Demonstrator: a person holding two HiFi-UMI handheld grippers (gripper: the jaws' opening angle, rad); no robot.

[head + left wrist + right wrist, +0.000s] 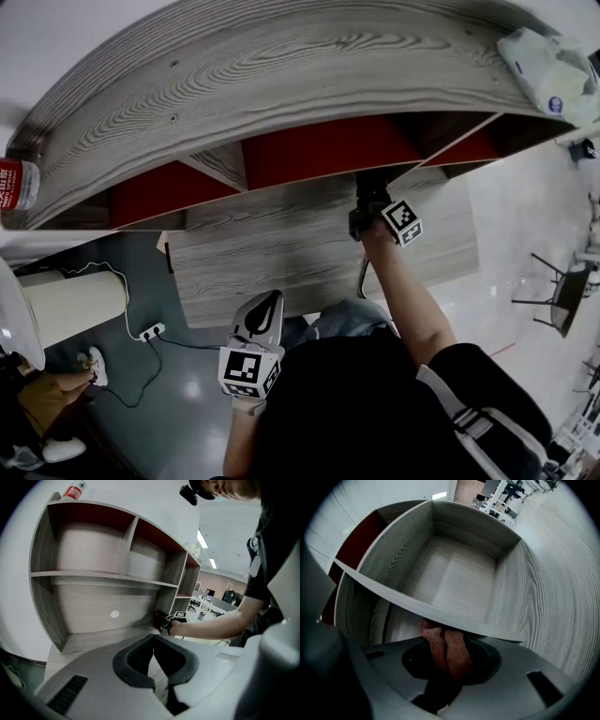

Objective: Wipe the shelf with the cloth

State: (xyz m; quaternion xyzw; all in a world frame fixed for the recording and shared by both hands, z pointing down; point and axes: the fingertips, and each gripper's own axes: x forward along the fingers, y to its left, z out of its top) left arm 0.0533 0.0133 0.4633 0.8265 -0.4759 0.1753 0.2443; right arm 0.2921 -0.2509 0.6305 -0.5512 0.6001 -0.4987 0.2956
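bottle point(14, 183) (red label) | white bag point(551, 73) | power strip point(150, 331) | chair point(565, 298)

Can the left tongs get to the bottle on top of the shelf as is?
Probably yes. The left tongs are empty and held back from the shelf, with open air up to the bottle at the top board's left end. Needs a lift.

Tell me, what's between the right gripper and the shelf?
A reddish cloth, clamped in the right gripper, reaching the shelf board's edge; the right gripper view shows it.

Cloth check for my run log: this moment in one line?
right gripper: shut on cloth, inside shelf | left gripper: open, empty, outside shelf
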